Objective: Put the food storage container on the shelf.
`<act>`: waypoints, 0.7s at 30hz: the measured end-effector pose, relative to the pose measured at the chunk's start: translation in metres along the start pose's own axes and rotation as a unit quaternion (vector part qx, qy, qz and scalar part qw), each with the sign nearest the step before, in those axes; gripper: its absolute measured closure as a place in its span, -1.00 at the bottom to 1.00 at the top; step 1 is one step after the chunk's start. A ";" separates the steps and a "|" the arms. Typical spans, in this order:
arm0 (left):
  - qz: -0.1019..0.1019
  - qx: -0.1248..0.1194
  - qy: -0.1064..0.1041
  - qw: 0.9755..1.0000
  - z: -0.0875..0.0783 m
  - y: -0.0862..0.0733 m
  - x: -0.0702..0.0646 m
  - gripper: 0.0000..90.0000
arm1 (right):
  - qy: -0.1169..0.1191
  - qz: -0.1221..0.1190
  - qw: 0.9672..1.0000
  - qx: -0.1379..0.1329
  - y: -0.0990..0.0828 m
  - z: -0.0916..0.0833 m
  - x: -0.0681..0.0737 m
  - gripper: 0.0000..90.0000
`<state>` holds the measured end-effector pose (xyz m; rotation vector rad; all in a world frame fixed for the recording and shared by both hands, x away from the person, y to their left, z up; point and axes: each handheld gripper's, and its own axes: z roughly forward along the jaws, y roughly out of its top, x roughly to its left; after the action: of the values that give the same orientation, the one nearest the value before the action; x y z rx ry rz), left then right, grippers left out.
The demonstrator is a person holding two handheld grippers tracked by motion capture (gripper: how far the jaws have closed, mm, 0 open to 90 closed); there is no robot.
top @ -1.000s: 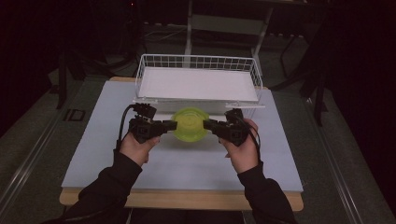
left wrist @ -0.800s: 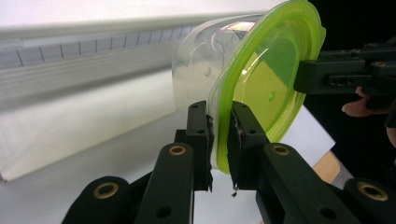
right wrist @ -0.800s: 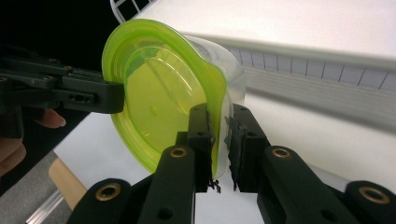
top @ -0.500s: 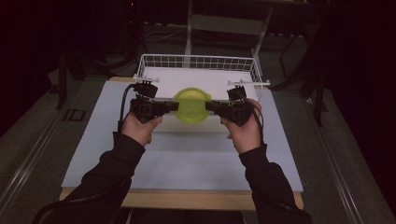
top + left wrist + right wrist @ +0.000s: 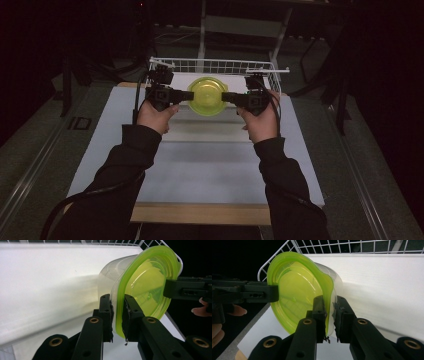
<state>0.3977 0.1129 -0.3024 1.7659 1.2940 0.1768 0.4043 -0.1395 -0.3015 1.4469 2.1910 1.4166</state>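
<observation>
Glossy translucent plastic container (image 5: 206,95), smooth yellow-green lid (image 5: 147,287); white wire basket (image 5: 220,65)

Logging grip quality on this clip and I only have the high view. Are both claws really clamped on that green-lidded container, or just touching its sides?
Observer: Clamped. The left claw pinches the lid rim of the container between its jaws.
Operator: And the right claw?
Observer: The right claw pinches the opposite rim edge the same way.
Operator: What is below it?
Observer: White surface, with the wire basket behind; the clear tub body points toward it.
</observation>
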 end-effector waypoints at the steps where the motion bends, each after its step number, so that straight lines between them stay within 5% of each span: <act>1: -0.004 0.001 -0.001 1.000 0.002 0.002 0.001 0.78 | -0.004 0.000 1.000 0.002 0.003 0.000 -0.001 0.78; 21: -0.033 0.012 -0.005 0.999 0.018 0.022 0.013 0.60 | 0.007 0.054 0.997 0.049 0.028 0.015 -0.015 0.78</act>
<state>0.4286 0.1122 -0.3019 1.7393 1.3504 0.1155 0.4386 -0.1400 -0.2936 1.6152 2.2525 1.3716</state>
